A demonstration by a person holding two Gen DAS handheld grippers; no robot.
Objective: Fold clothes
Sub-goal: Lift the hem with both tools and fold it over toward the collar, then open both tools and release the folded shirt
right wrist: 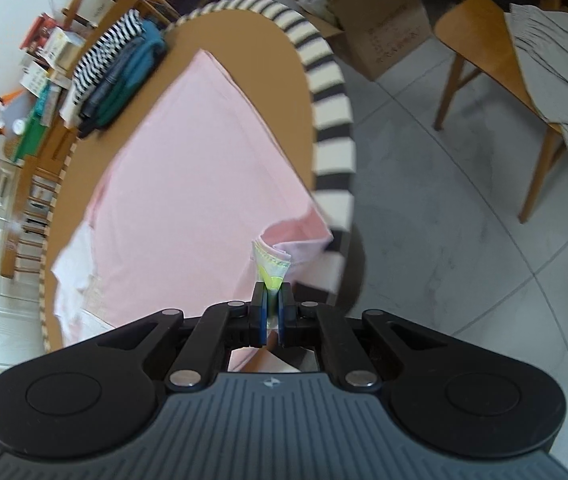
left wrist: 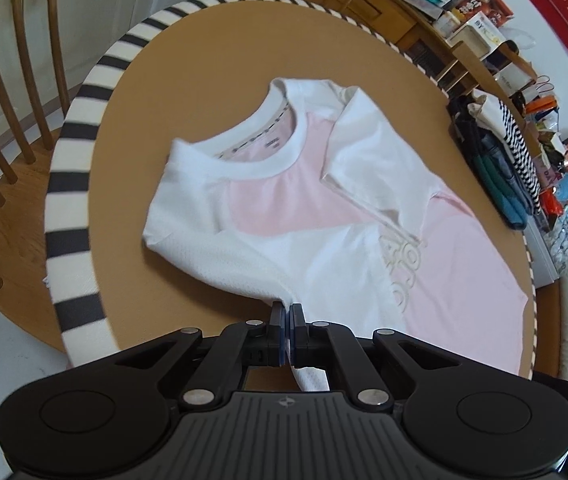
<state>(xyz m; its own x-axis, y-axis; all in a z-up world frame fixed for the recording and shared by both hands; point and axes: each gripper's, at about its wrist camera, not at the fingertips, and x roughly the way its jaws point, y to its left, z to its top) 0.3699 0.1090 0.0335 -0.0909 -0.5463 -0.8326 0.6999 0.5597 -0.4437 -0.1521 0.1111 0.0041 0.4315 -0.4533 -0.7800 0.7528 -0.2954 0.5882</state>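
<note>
Left wrist view: left gripper [left wrist: 287, 310] at 6 o'clock, jaws clenched on a white mesh sleeve of the shirt [left wrist: 323, 216], with cloth passing between the pads and showing behind them.
Shirt: pink body with white sleeves and collar, spread flat on the table [left wrist: 212, 52] and filling the middle of the view; neck toward 11 o'clock, hem toward 4 o'clock.
Far sleeve: already folded in across the chest, lying toward 1 o'clock.
Table: round, tan top, black-and-white striped rim.
Pile [left wrist: 499, 168]: folded clothes (striped, teal, dark) at 3 o'clock on the table edge, well apart from the shirt.
Chair [left wrist: 8, 120]: wooden spindles at 9 o'clock, beyond the rim.
Right wrist view: right gripper [right wrist: 271, 300] at 6 o'clock, jaws clamped on a bunched corner of the shirt hem, yellow-green stitching showing just above the pads.
Shirt body: pink panel running away toward 11 o'clock on the table.
Box [right wrist: 379, 28]: cardboard, on the floor at 1 o'clock.
</note>
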